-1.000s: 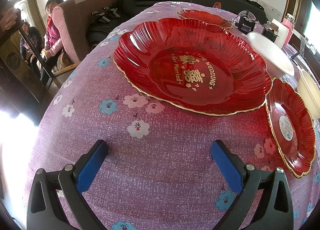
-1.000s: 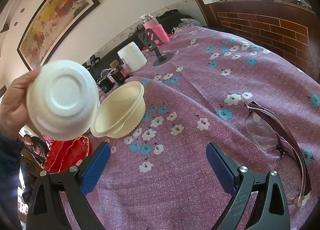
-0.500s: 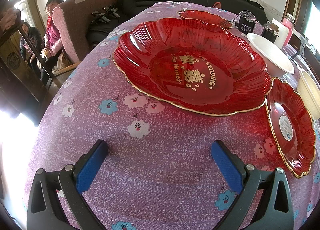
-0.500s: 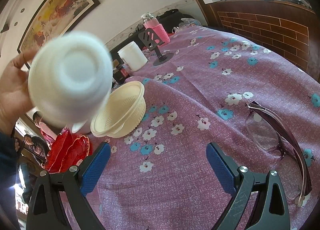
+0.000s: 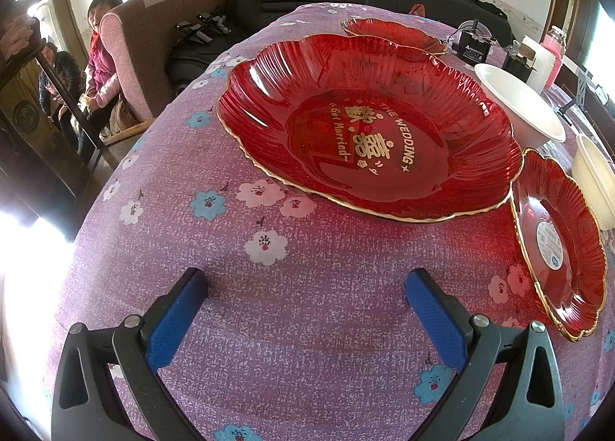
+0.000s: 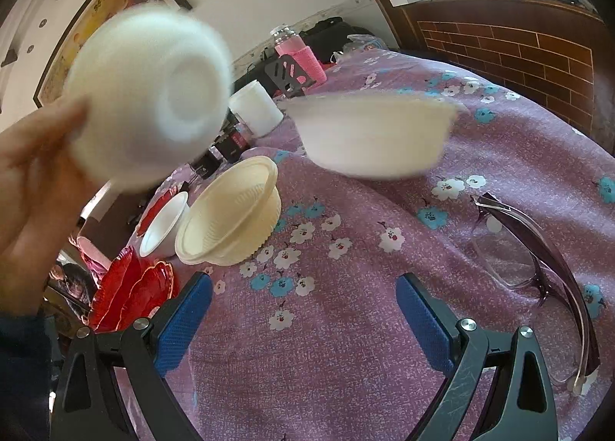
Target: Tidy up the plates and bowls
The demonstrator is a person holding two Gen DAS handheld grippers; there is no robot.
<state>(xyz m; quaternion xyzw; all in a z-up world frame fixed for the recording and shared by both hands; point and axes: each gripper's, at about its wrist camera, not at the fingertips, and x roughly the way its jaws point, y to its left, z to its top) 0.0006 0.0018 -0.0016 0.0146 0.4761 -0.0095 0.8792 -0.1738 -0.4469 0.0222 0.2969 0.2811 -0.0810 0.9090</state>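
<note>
Left view: the left gripper hangs released above the bench, the big plate just beyond, untouched. Right view: the right gripper is released too; a hand at far left holds one blurred bowl while another is airborne, so sorting seems not begun, and the grippers must wait.

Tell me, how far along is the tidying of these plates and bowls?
Barely begun. Nothing looks stacked: the big red plate and small red plate lie apart. A hand holds a blurred white bowl; another is in midair. Both grippers are open and empty.
</note>
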